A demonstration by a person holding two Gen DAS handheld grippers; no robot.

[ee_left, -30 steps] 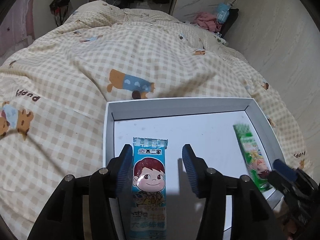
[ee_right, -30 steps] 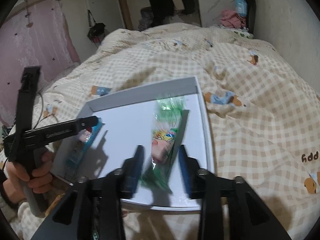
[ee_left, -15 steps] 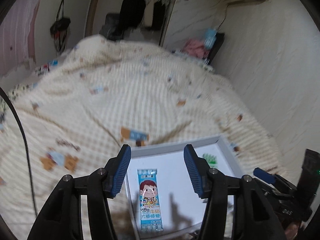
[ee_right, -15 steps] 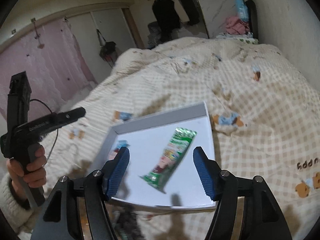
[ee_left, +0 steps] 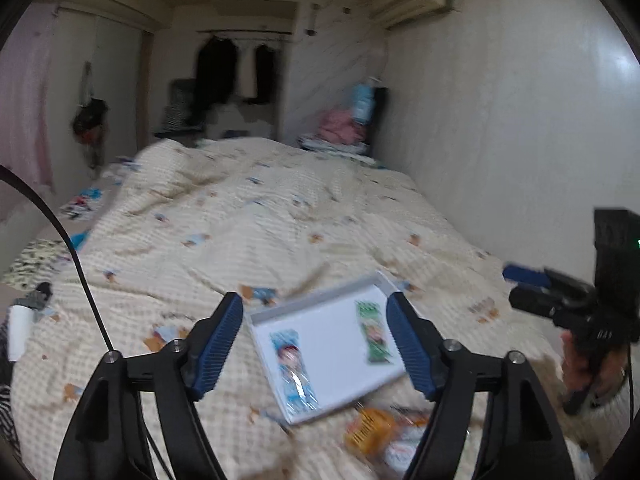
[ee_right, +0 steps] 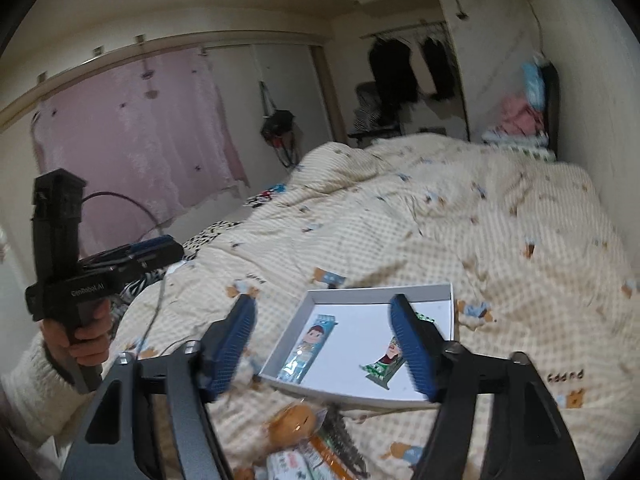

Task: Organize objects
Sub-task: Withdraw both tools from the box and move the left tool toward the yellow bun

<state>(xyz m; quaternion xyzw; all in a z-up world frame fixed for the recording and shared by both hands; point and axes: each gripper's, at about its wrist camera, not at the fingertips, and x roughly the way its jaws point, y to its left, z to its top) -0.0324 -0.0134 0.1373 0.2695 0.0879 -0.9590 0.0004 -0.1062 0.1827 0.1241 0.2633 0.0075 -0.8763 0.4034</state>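
A white shallow tray [ee_left: 340, 354] [ee_right: 360, 364] lies on the checked bed cover. In it lie a blue snack bar with a cartoon face [ee_left: 293, 372] [ee_right: 310, 346] on the left and a green snack bar [ee_left: 373, 332] [ee_right: 387, 362] on the right. My left gripper [ee_left: 316, 348] is open and empty, held high above the tray. My right gripper [ee_right: 326, 346] is open and empty, also raised above the tray. Each gripper shows in the other's view, the right one [ee_left: 560, 300] and the left one [ee_right: 100, 268].
Several loose snack packets, orange and white, lie on the cover in front of the tray [ee_left: 384, 432] [ee_right: 304, 436]. The bed [ee_left: 280, 208] fills most of the room, with a wall on the right. Clothes hang at the far end [ee_right: 412, 68].
Both grippers opened, let go of the blue and green bars in the tray, and pulled up and back. The tray now looks small and far below.
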